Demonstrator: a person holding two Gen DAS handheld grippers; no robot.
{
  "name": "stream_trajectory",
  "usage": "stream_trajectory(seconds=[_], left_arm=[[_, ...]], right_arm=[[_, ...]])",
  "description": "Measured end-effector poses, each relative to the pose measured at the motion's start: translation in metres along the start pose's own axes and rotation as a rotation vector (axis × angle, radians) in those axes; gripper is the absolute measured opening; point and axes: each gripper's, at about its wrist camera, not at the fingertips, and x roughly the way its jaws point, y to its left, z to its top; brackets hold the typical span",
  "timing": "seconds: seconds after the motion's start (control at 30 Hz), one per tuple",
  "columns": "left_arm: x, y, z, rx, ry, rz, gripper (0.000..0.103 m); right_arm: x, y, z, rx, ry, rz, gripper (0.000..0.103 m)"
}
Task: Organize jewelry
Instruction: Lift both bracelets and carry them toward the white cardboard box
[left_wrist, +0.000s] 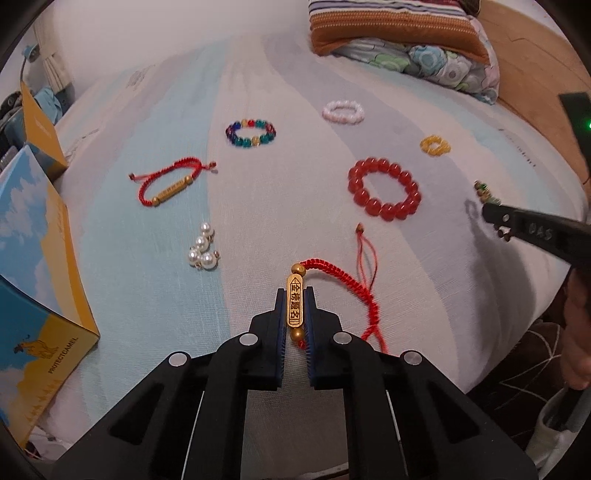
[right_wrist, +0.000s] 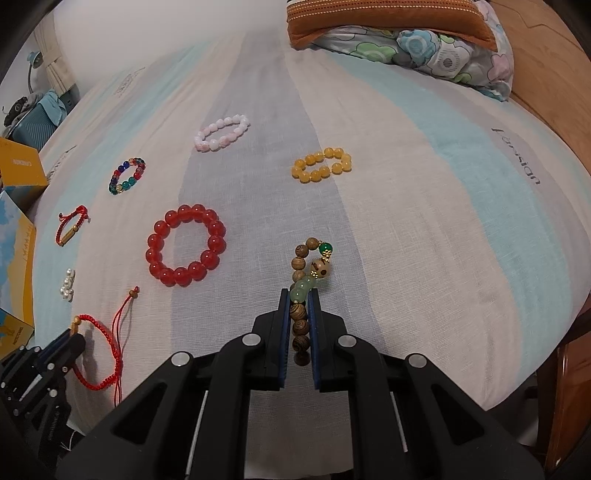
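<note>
My left gripper (left_wrist: 294, 295) is shut on the gold bar of a red cord bracelet (left_wrist: 295, 301), whose cord trails right on the bed; it also shows in the right wrist view (right_wrist: 99, 354). My right gripper (right_wrist: 298, 295) is shut on a wooden and green bead bracelet (right_wrist: 308, 266), which also shows in the left wrist view (left_wrist: 485, 192). On the striped bedsheet (right_wrist: 406, 221) lie a big red bead bracelet (right_wrist: 186, 245), a yellow bead bracelet (right_wrist: 321, 164), a pink-white one (right_wrist: 221, 133), a multicolour one (right_wrist: 127, 175), a second red cord bracelet (right_wrist: 72, 225) and pearl pieces (right_wrist: 67, 284).
Yellow and blue boxes (left_wrist: 37, 258) stand at the bed's left edge. Pillows (right_wrist: 406, 33) lie at the far end by a wooden headboard (right_wrist: 546, 74). The bed's near edge drops off at the right.
</note>
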Motion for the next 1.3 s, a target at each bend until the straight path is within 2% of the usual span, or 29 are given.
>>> stream_trajectory(seconds=[0.57, 1.3], left_arm=[[-0.041, 0.006, 0.016, -0.02, -0.071, -0.023, 0.008], [-0.107, 0.035, 0.053, -0.048, -0.179, 0.014, 0.008]], right_arm=[[-0.039, 0.004, 0.008, 0.02, -0.047, 0.053, 0.009], [-0.087, 0.038, 0.033, -0.048, -0.089, 0.062, 0.009]])
